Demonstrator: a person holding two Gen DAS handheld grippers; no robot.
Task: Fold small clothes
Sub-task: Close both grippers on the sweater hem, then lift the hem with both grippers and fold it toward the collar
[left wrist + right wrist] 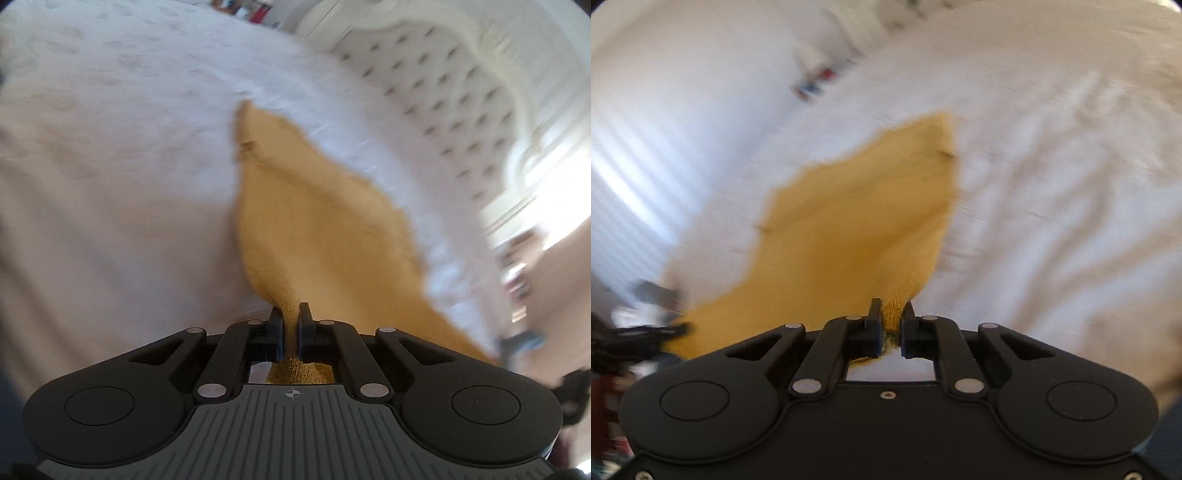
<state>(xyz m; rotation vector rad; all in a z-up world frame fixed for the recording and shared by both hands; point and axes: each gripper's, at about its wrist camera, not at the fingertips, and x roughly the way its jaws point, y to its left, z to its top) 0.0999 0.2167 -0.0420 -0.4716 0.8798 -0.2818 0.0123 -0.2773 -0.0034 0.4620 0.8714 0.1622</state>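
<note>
Currently, left wrist view: left gripper (291, 317) jaws clenched on mustard knit garment (317, 229), lifted above white bed (110, 166). Right wrist view: right gripper (891, 319) jaws grasping another edge. No fold visible yet; folding remains.

Bright daylight floods both views, glare blowing out the window (546, 177) at right in the left view. Motion blur smears the bedsheet (1052, 184) and backgrounds. Fisheye bends the edges; only the near black bodies stay sharp.
</note>
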